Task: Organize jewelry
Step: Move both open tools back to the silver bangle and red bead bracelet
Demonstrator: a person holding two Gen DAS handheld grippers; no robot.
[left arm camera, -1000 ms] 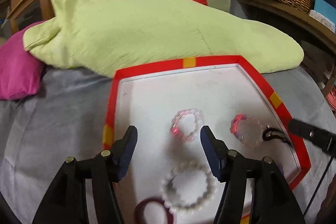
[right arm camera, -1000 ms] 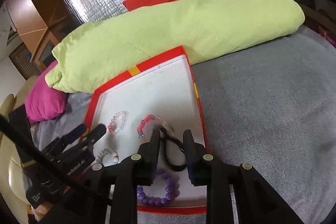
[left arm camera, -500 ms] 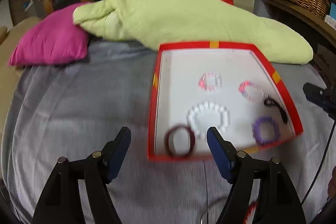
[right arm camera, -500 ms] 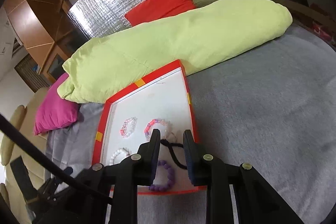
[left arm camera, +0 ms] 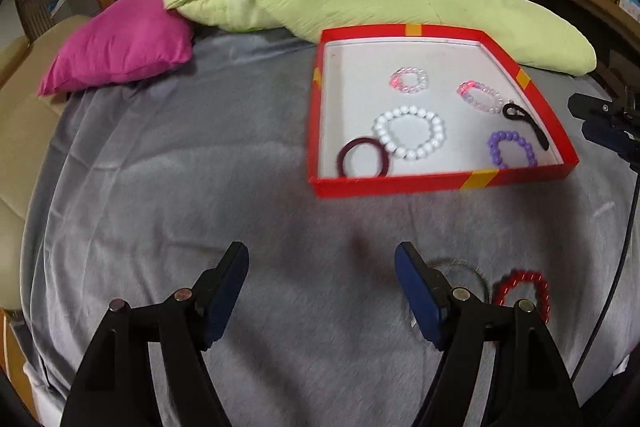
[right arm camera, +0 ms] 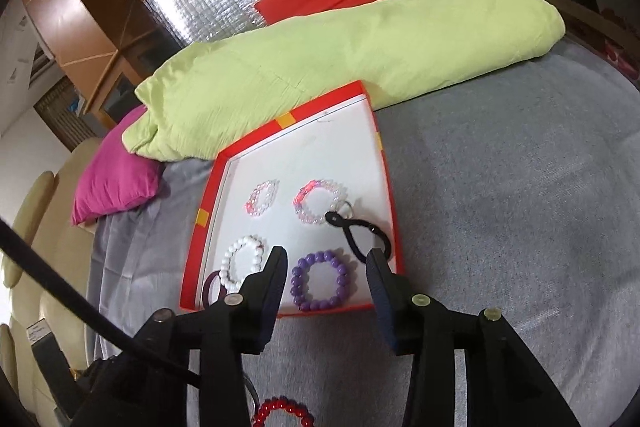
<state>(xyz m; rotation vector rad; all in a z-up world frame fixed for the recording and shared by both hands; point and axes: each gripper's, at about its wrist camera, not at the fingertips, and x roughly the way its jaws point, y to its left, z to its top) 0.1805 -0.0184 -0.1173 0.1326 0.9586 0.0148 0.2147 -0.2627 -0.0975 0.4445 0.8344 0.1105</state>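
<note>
Six pieces lie in the red tray [left arm camera: 440, 183]; both tongs have pulled back from it.

The left tongs [left arm camera: 320, 267], over the tray a second ago, now hover spread and empty above the grey bedspread [left arm camera: 160, 187]; the right tongs [right arm camera: 326, 263], nearly closed before, are opening with nothing between them. Inside: two pink bracelets [left arm camera: 409, 81], one white bracelet [left arm camera: 410, 139], one purple bracelet [left arm camera: 512, 149], one maroon hair tie [left arm camera: 363, 163], one black hair tie [left arm camera: 524, 119]. One red bracelet [left arm camera: 524, 291] lies outside on the bed.
</note>
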